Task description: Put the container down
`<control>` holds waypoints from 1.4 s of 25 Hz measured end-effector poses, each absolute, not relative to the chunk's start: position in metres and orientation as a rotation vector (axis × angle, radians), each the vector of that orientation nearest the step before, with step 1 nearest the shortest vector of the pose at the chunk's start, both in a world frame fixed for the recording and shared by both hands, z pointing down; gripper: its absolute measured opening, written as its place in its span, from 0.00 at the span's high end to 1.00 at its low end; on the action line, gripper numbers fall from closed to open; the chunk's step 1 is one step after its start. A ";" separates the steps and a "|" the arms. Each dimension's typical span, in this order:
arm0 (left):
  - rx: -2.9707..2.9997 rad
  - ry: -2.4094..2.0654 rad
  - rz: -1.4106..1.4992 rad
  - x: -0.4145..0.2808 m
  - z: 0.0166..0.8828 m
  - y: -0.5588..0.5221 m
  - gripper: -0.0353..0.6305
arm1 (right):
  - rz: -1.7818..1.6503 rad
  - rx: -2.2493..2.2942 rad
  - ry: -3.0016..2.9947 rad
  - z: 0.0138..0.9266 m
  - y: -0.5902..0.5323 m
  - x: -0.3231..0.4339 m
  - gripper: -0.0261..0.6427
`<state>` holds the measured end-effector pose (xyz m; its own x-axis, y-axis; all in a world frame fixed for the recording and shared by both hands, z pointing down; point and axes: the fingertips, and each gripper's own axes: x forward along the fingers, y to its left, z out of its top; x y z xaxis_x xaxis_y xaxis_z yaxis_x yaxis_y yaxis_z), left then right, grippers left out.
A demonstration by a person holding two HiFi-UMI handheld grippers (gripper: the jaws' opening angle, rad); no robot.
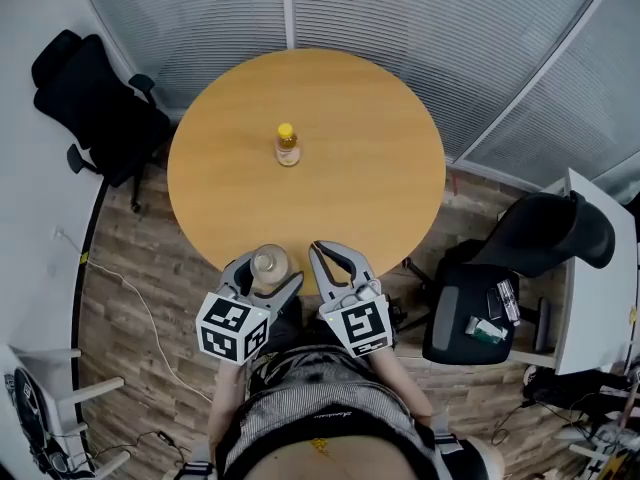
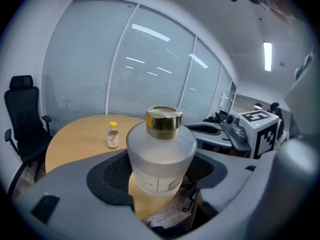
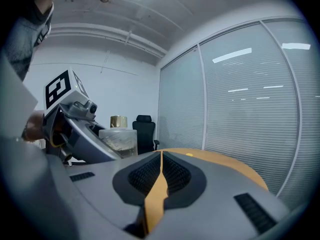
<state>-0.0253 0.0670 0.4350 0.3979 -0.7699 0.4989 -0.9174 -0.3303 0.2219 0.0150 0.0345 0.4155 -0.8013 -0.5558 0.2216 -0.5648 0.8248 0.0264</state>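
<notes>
The left gripper (image 1: 268,269) has its fingers clasped round the frosted container (image 2: 160,156) at the table's (image 1: 385,173) near edge. The right gripper's (image 1: 333,253) fingers are pressed together, empty. A small bottle (image 1: 288,146) stands mid-table, well apart.

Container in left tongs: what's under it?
The near edge of the round table shows beneath the container, gripped by the left tongs. Its base is covered, so contact cannot be told.

a round wooden table (image 1: 370,148) sits in the middle. the floor (image 1: 150,298) is brown wood planks. walls of shut blinds (image 1: 430,28) curve from 11 to 2 o'clock. one black chair (image 1: 95,108) stands at 10 o'clock, another chair (image 1: 545,238) at 4 o'clock beside a white desk (image 1: 595,288). a long ceiling light (image 2: 267,56) glows.
</notes>
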 end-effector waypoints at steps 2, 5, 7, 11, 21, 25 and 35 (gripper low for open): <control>2.207 -1.424 0.424 -0.030 0.435 0.060 0.43 | 0.062 0.894 -2.782 0.415 0.028 0.010 0.92; 2.230 -1.391 0.430 -0.037 0.434 0.051 0.43 | 0.063 0.926 -2.769 0.414 0.020 0.003 0.92; 2.246 -1.366 0.436 -0.041 0.434 0.044 0.43 | 0.063 0.945 -2.761 0.413 0.014 -0.003 0.92; 2.275 -1.324 0.452 -0.050 0.434 0.028 0.43 | 0.071 0.984 -2.747 0.414 0.000 -0.014 0.92; 2.315 -1.253 0.474 -0.079 0.437 0.001 0.43 | 0.079 1.044 -2.713 0.417 -0.025 -0.044 0.92; 2.343 -1.210 0.488 -0.087 0.439 -0.007 0.43 | 0.083 1.084 -2.687 0.419 -0.032 -0.052 0.92; 2.421 -1.078 0.524 -0.103 0.444 -0.026 0.43 | 0.092 1.206 -2.614 0.425 -0.047 -0.068 0.92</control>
<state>-0.1034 -0.0261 0.4436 0.6249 -0.5986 0.5012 -0.7640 -0.6011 0.2346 -0.0685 -0.0474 0.4246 -0.6213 -0.7389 0.2606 -0.7555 0.6532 0.0509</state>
